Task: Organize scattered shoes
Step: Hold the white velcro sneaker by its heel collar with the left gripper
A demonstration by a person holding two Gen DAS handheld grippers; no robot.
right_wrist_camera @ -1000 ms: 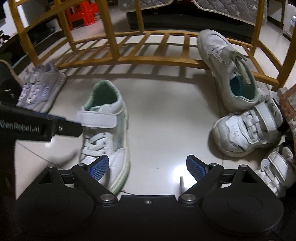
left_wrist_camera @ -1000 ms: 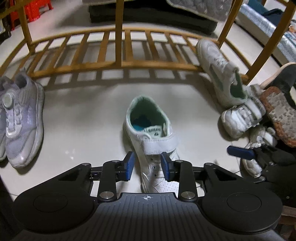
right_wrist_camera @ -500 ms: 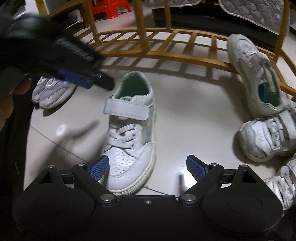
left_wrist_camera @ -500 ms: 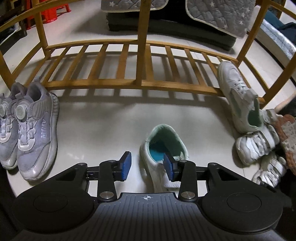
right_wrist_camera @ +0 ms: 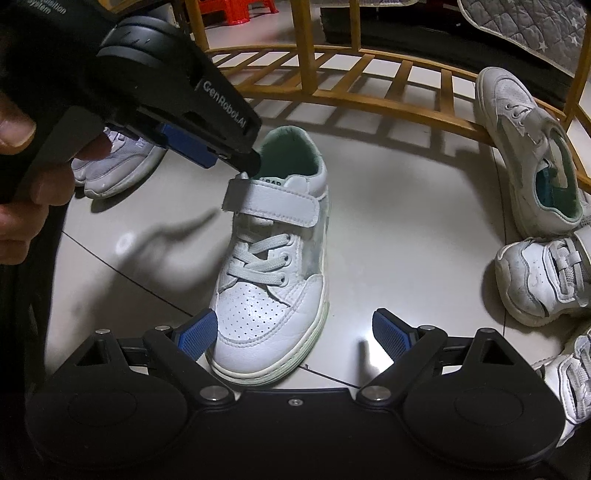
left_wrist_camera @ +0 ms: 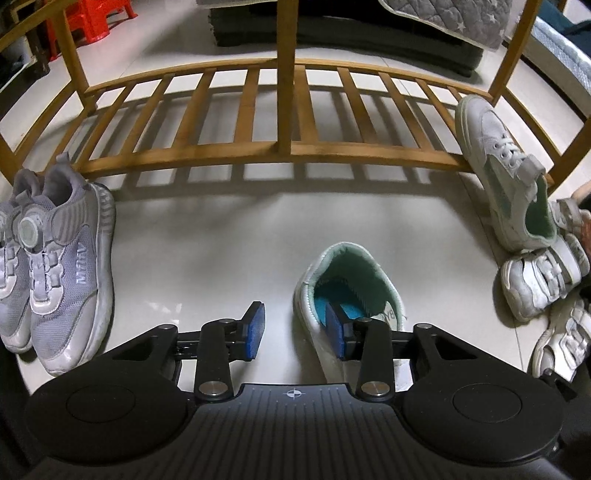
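A white strap shoe with mint lining [left_wrist_camera: 347, 280] stands on the pale floor, toe towards me. My left gripper [left_wrist_camera: 295, 332] is open astride its left collar. One finger is inside the heel opening and the other is outside, clear of the wall. In the right wrist view the same shoe [right_wrist_camera: 273, 266] shows its strap and laces, and the left gripper [right_wrist_camera: 225, 158], held by a hand, dips into the opening. My right gripper [right_wrist_camera: 295, 334] is open around the toe, whose left side is close to the left pad.
A wooden slatted rack [left_wrist_camera: 284, 110] runs across the back. The matching white shoe [left_wrist_camera: 506, 173] leans on its right end. Two chunky white sneakers [left_wrist_camera: 543, 280] lie at the right. A grey pair [left_wrist_camera: 70, 251] sits at the left. A red stool [left_wrist_camera: 88, 22] stands behind.
My left gripper has travelled from the shoe's toe to its heel, and one finger is now in the opening. The right gripper has shifted left, so the toe now lies between its fingers.
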